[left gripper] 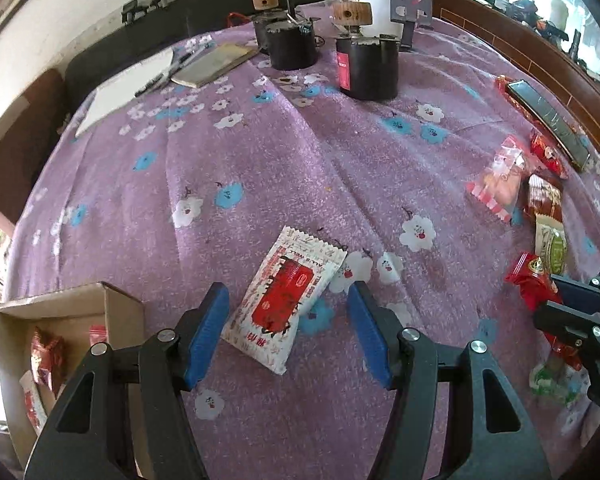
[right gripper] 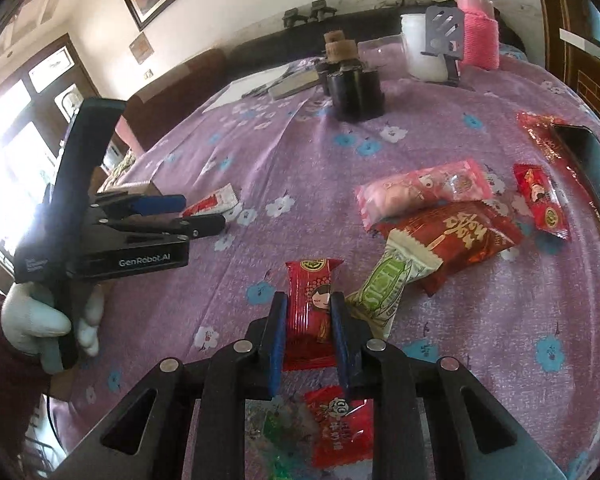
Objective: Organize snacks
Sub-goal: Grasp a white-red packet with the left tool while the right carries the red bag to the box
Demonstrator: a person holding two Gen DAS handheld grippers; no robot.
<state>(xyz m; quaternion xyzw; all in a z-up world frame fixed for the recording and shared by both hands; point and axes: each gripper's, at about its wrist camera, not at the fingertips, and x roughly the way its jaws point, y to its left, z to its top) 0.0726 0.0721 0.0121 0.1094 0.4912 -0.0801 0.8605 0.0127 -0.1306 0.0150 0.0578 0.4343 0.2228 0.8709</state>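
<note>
A purple flowered cloth (left gripper: 260, 168) covers the table. Only the left wrist view shows the cardboard box (left gripper: 60, 320) at its near left edge, with red packets inside. The left gripper (left gripper: 288, 328) hangs with its fingers spread wide on either side of a white-and-red sachet (left gripper: 284, 300) lying flat on the cloth, neither pad touching it. Only the right wrist view shows the right gripper (right gripper: 309, 332) pinched onto a red candy packet (right gripper: 310, 308), beside a green-and-white packet (right gripper: 384, 292) and a large red pouch (right gripper: 460, 240).
</note>
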